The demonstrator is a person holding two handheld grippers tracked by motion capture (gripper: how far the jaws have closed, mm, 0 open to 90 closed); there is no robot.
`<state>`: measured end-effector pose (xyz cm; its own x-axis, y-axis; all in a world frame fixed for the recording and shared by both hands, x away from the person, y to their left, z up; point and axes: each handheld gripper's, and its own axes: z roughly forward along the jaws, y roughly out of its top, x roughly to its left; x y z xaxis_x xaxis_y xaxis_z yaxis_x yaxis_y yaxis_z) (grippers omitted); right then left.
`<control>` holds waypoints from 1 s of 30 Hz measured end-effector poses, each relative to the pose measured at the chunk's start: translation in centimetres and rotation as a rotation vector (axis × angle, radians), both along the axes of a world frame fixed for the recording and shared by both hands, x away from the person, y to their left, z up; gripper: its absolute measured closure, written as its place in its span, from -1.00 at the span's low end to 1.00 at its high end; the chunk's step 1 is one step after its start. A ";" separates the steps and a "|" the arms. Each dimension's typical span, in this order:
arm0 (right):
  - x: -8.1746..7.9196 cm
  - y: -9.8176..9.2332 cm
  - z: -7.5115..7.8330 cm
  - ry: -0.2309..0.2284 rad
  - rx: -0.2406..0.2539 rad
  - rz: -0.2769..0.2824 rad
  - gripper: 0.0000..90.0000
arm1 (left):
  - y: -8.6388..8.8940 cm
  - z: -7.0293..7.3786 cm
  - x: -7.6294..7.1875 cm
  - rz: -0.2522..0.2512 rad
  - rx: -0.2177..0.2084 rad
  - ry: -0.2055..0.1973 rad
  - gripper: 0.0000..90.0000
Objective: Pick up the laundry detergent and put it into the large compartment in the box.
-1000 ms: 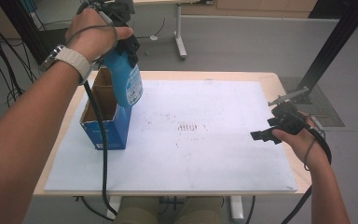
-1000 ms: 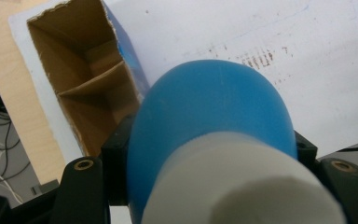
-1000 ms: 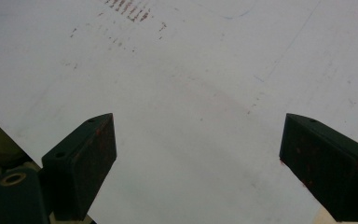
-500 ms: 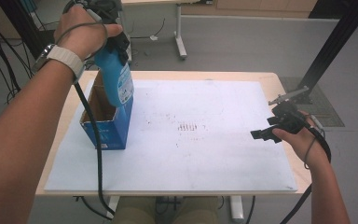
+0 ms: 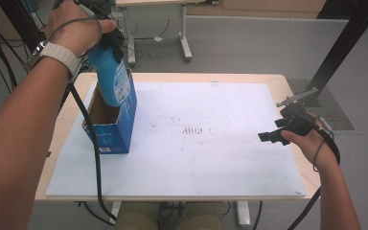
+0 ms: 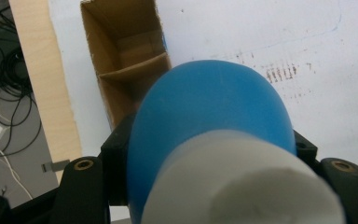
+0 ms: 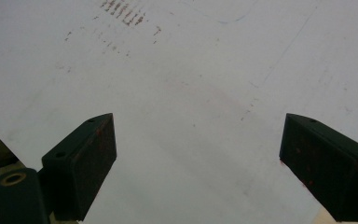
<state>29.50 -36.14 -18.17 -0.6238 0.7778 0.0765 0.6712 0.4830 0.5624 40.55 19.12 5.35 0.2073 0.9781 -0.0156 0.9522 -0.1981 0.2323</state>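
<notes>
At the near right edge of the table [image 5: 294, 91], the right gripper [image 5: 274, 136] hovers over the white mat [image 5: 211, 158] with nothing held; in the right gripper view its jaws stand wide apart above bare mat. It is well apart from the work and poses no hazard in this position.

At the left, farther from the person, the left gripper [image 5: 106, 28] is clamped on the upper part of a blue bottle [image 5: 110, 79]. In the left gripper view the bottle's white cap [image 6: 242, 182] and blue shoulder sit between the two jaws. The bottle hangs tilted, with its lower end at the mouth of an open blue carton [image 5: 111, 125] that stands on the mat near the table's left edge. Whether the base is inside the carton or just above its rim cannot be told.

Judged risks:
- The grip is high on a rounded, smooth shoulder. The bottle could slip or swing in the jaws.
- The tilt could catch the base on the carton rim or on the cardboard divider [image 6: 135, 70] visible inside.
- The carton looks light and is not held. A snag could drag or tip it toward the nearby table edge.
</notes>
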 end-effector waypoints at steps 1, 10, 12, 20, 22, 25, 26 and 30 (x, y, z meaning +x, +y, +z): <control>0.1 0.0 0.0 -0.001 -0.001 0.002 -0.76 | 0.1 0.1 0.0 0.003 0.000 0.002 -0.15; 0.6 0.6 0.1 -0.002 -0.003 0.017 -0.76 | 1.5 0.8 -0.4 0.039 -0.009 -0.008 -0.15; 0.7 0.7 0.1 -0.002 -0.003 0.019 -0.76 | 1.9 0.9 -0.3 0.047 -0.007 -0.004 -0.15; 1.4 1.3 -0.1 0.003 -0.006 0.036 -0.76 | 2.9 0.4 -0.5 0.079 0.018 -0.002 -0.15; 1.5 1.4 0.0 0.002 -0.006 0.039 -0.76 | 3.0 0.2 -0.5 0.087 0.019 -0.002 -0.15; 1.6 1.5 0.0 0.001 -0.009 0.044 -0.76 | 3.4 -0.1 -0.4 0.095 0.016 0.000 -0.15; 1.6 1.5 0.0 0.002 -0.008 0.043 -0.76 | 3.5 -0.2 -0.4 0.098 0.015 0.001 -0.15; 1.7 1.6 -0.1 0.005 -0.007 0.045 -0.76 | 3.6 -0.5 -0.4 0.109 0.023 -0.003 -0.15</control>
